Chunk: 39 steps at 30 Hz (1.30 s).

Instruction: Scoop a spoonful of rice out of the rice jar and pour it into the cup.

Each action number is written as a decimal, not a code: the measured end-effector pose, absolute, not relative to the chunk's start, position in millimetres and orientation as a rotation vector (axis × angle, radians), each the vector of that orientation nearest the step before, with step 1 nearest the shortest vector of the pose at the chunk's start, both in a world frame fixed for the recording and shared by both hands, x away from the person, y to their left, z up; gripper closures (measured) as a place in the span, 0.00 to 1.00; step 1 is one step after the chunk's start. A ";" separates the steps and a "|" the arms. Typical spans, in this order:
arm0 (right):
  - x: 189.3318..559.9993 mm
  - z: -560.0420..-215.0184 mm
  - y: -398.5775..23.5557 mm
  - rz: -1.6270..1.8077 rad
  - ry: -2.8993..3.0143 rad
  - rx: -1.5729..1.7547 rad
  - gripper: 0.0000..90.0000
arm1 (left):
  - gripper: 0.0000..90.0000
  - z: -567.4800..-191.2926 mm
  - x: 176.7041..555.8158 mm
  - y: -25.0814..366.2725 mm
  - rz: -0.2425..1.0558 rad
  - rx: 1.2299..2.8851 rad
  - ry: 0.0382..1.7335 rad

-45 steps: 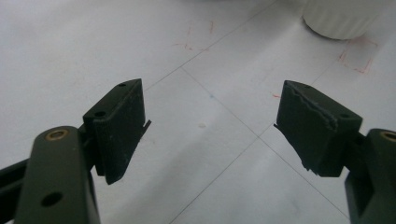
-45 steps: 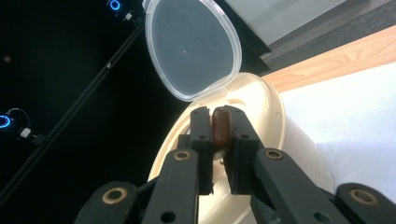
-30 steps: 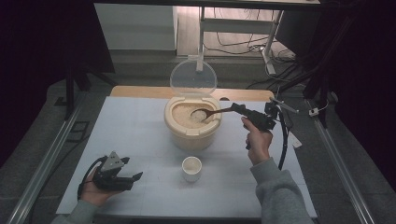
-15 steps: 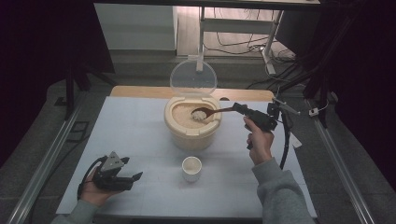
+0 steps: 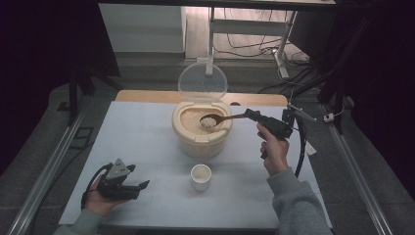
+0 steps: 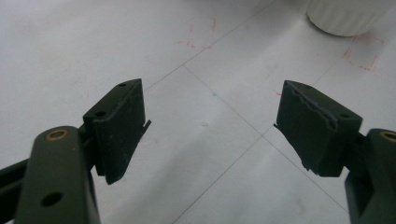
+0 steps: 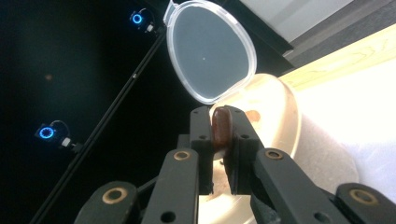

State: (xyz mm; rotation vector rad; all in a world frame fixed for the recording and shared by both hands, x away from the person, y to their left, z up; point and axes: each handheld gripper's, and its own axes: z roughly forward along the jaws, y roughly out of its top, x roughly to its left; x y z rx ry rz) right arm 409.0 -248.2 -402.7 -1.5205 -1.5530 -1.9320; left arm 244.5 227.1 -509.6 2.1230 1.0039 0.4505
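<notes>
In the high view, the person's right forearm rises from the lower right of the frame, the hand upright and lifting the right gripper [image 5: 255,115] at centre right. Its jaws are clamped on the handle of a brown wooden spoon [image 5: 222,119], which reaches left over the cream container [image 5: 201,142] at the middle of the frame; the bowl carries a heap of rice above the rice inside. The clear lid [image 5: 202,82] stands open behind it. A small white cup [image 5: 201,176] sits on the white table [image 5: 147,137] just below the container. At lower left the left hand lies low on the table, holding the left gripper [image 5: 143,186], jaws pointing right, spread apart.

In the left gripper view, the two black jaws stand wide with nothing between them, bare table beneath. The cup [image 6: 348,16] is cut off at the upper right corner.

In the right gripper view, the jaws pinch the spoon's handle [image 7: 222,127] end-on; its bowl is hidden behind them. The lid [image 7: 212,51] fills the upper centre, and the container's rim [image 7: 282,116] is partly hidden.
</notes>
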 end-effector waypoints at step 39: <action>364.1 -422.7 -258.4 -1.757 -1.647 -1.396 0.92 | 0.26 -510.8 246.2 227.2 0.446 2.127 1.011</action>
